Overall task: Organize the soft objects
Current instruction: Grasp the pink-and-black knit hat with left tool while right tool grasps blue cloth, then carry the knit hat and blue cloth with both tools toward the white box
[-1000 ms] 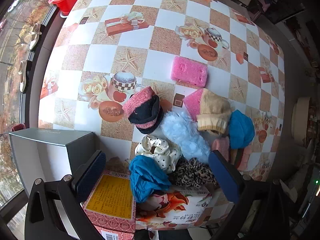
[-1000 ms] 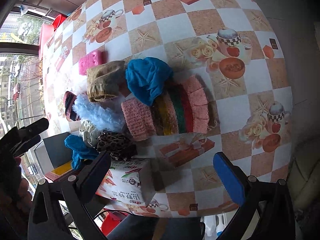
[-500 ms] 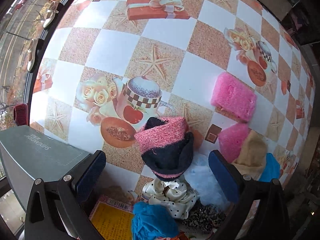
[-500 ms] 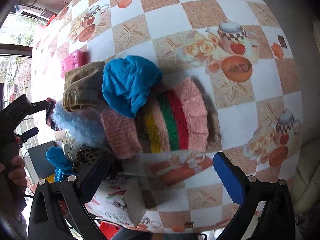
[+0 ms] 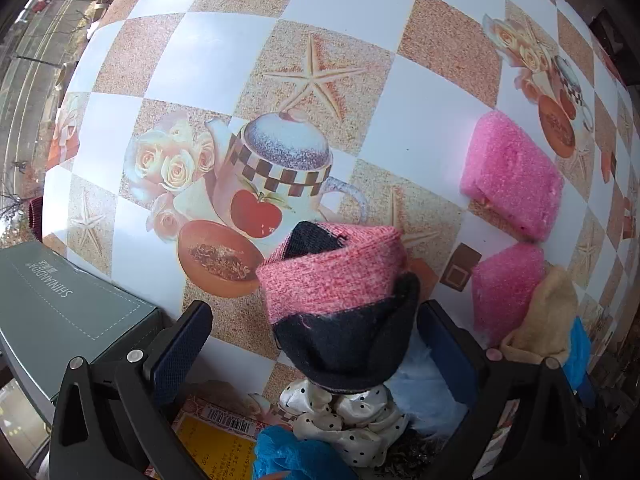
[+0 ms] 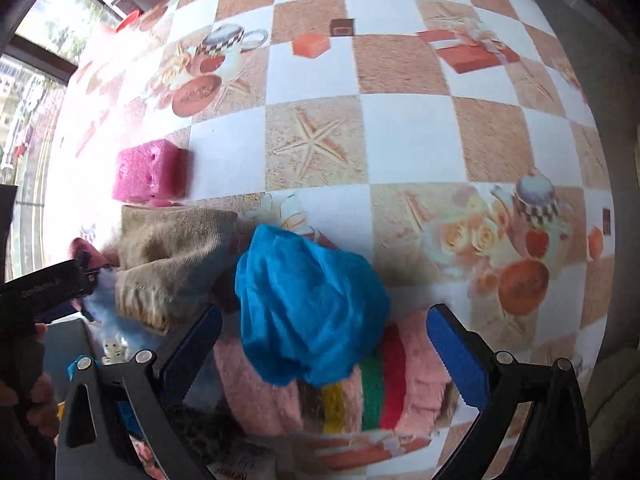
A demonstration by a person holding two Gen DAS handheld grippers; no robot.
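My left gripper [image 5: 316, 344] is open, its jaws on either side of a pink and black knit sock roll [image 5: 340, 300] on the patterned table. Below it lie a white polka-dot scrunchie [image 5: 344, 424], a pale blue fluffy piece [image 5: 428, 392] and a blue cloth [image 5: 296, 460]. My right gripper [image 6: 324, 352] is open around a crumpled blue cloth [image 6: 312, 304] that rests on a pink striped knit roll [image 6: 360, 396]. A beige sock [image 6: 168, 264] lies to its left. Pink sponges [image 5: 512, 180] [image 5: 508, 284] sit further out; one also shows in the right wrist view [image 6: 150, 172].
A grey-green box [image 5: 60, 304] stands at the left, next to my left gripper. A printed carton with a yellow label [image 5: 216, 448] lies under the pile at the near edge. The checkered tablecloth [image 5: 280, 60] stretches beyond the pile.
Both grippers have moved forward and down toward the pile. The left one now straddles the pink and black sock roll; the right one now straddles the blue cloth.
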